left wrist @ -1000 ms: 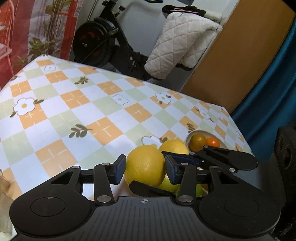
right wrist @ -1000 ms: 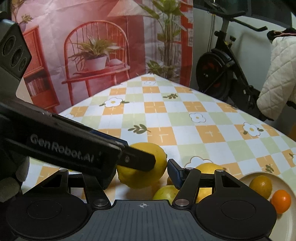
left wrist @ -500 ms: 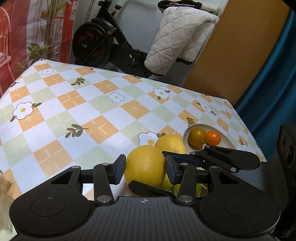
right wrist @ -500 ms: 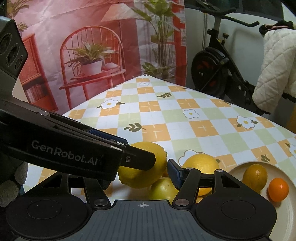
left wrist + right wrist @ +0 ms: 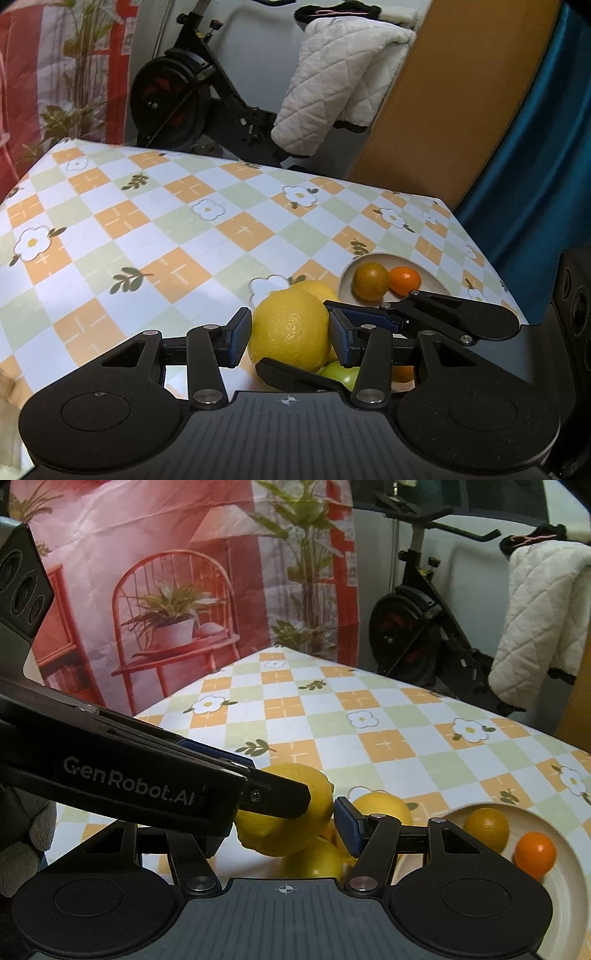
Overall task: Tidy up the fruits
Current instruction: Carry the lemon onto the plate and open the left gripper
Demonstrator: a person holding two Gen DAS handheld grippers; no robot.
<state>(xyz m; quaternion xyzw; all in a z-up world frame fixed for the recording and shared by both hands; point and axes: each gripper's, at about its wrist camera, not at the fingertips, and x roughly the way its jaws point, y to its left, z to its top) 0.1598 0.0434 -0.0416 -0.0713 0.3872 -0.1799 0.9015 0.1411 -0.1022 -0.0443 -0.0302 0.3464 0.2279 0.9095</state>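
Observation:
A big yellow lemon (image 5: 290, 328) sits between the blue pads of my left gripper (image 5: 290, 334), which is shut on it. My right gripper (image 5: 286, 827) is shut on the same lemon (image 5: 295, 834). Its right pad touches the fruit; its left pad is hidden behind the left gripper's finger (image 5: 277, 801). The lemon hangs over a second lemon (image 5: 384, 805) and a greenish-yellow fruit (image 5: 314, 860). To the right, a cream plate (image 5: 561, 886) holds a dark orange (image 5: 485, 829) and a bright orange (image 5: 535, 853).
The table wears a checked cloth with flowers (image 5: 166, 236); its far right corner (image 5: 443, 203) is close to the plate (image 5: 369, 255). Behind it stand an exercise bike (image 5: 173, 107), a white quilted jacket (image 5: 332, 85), a wooden panel and a blue curtain. A gloved hand (image 5: 22, 849) shows at left.
Both grippers have moved together with the lemon still between their pads, drawing back a little. More of the plate and the table's far edge now shows in both views.

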